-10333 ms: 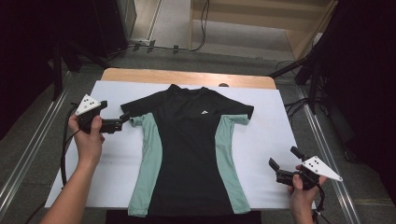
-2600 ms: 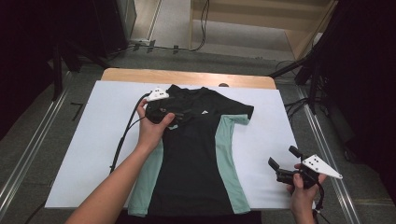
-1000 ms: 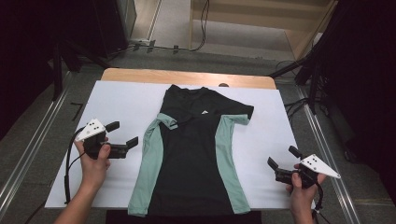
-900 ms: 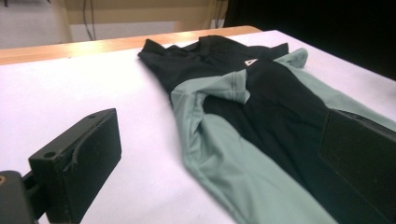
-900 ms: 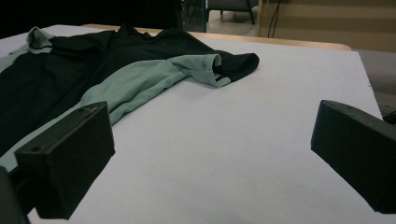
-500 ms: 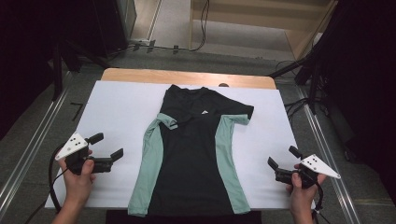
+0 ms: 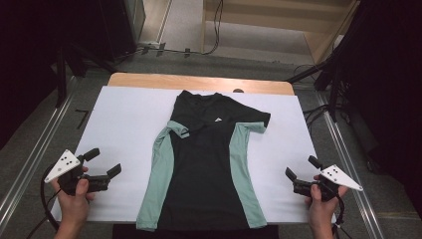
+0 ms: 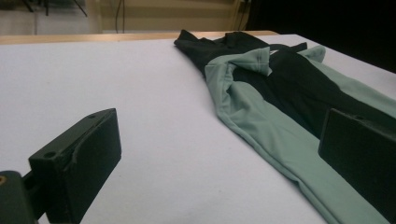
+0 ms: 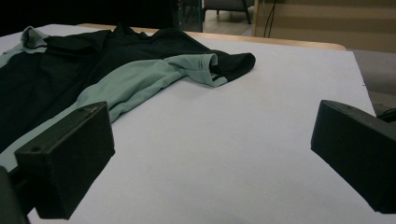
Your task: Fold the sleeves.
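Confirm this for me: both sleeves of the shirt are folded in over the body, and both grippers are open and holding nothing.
Not quite. Only the left sleeve is folded in over the shirt; the right sleeve lies spread out on the white sheet, as the high view shows. The rest holds: the left gripper and the right gripper are open and holding nothing.

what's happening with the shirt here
A person is folding a black and green t-shirt laid flat on a white table. Its left sleeve is folded in; the right sleeve is spread out. The left claw and right claw are open, off the shirt.
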`<state>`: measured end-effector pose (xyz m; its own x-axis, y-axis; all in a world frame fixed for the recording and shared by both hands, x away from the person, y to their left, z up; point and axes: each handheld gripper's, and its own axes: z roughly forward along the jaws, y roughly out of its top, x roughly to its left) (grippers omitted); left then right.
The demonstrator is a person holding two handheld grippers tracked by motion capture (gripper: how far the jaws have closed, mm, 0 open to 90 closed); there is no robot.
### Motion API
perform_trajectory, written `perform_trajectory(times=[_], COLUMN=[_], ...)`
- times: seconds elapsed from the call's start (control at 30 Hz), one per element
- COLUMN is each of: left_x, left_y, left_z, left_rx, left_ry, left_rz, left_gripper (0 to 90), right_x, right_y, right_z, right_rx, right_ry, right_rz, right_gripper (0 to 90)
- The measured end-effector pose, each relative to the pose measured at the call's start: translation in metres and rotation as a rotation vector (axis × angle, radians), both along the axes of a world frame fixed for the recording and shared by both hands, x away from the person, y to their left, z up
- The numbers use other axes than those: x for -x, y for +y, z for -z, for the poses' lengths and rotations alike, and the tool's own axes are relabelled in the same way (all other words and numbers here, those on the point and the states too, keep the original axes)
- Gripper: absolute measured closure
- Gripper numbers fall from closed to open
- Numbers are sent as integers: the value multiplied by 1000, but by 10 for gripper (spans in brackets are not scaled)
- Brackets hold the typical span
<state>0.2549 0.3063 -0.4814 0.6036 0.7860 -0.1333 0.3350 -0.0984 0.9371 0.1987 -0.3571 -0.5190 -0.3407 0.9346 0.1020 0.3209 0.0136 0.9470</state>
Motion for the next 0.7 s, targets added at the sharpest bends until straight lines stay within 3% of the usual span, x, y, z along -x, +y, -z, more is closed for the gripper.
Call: perform_trajectory(times=[0.07,0.13,0.17,0.4,0.7], left_x=[0,-1,0,0,0], left_y=[3,5,5,3,-1], left_z=[2,3,3,4,5], left_rx=[26,90,95,56,25], left_ry=[10,21,19,6,-4], left_rz=[-6,-10,-13,-20,-18], left_gripper=[0,0,0,0,0], right_x=[0,2,2,3,5], right_y=[-1,0,0,-4,-4], right_z=[0,-1,-1,-6,-22], right_rx=[-1,-4,-5,-12,-23], right_ry=[-4,-13,-12,-3,21], right_rz=[1,-15,-17,5,-32], right_gripper=[0,0,0,0,0])
